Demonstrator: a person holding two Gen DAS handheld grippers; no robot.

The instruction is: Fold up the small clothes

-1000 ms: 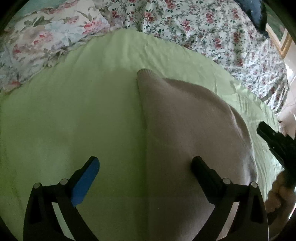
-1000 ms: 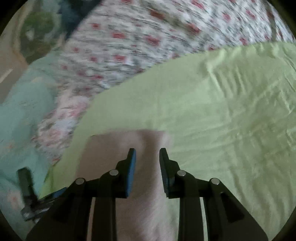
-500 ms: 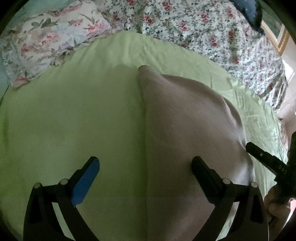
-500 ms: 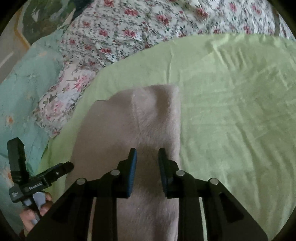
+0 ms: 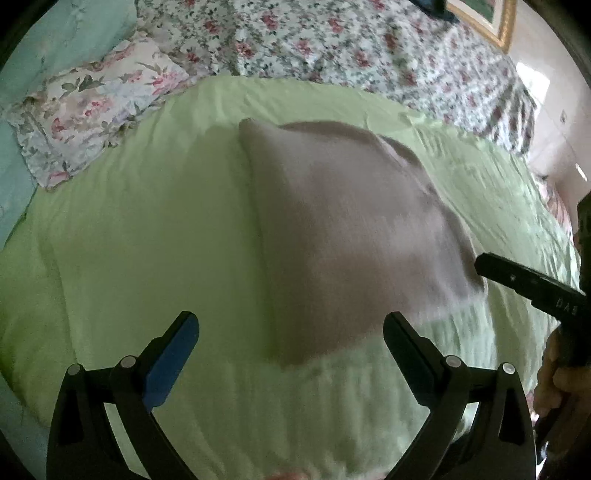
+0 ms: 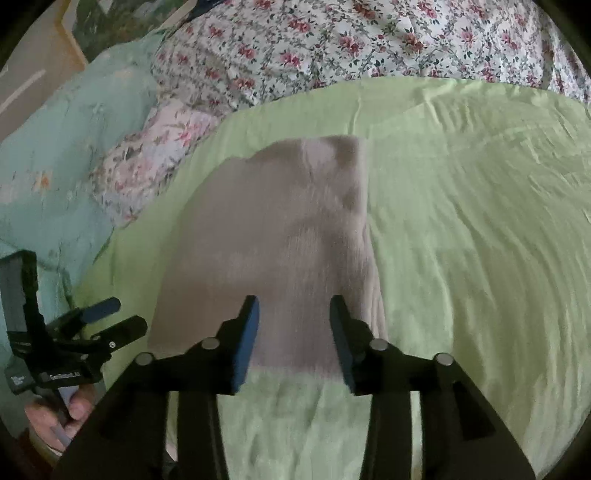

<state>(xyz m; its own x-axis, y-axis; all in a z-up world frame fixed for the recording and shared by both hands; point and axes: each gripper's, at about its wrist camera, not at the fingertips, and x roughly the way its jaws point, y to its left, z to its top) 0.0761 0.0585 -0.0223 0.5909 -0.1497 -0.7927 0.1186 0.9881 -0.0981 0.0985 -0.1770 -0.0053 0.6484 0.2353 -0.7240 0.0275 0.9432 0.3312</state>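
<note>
A folded beige knit garment (image 5: 343, 229) lies flat on the light green sheet (image 5: 140, 236); it also shows in the right wrist view (image 6: 280, 236). My left gripper (image 5: 291, 332) is wide open and empty, hovering above the garment's near edge. My right gripper (image 6: 293, 314) is open and empty, just above the near edge of the garment. The right gripper shows at the right edge of the left wrist view (image 5: 532, 280), and the left gripper shows at the lower left of the right wrist view (image 6: 107, 321).
A floral pillow (image 5: 92, 114) lies at the sheet's far left. A floral quilt (image 5: 351, 44) runs along the back. A teal cover (image 6: 74, 147) borders the left side. A framed picture (image 5: 491, 18) hangs at the top right.
Both grippers pulled back from the garment, so its near edge now shows. The right gripper opened from nearly shut and let go of the cloth. The garment lies flatter.
</note>
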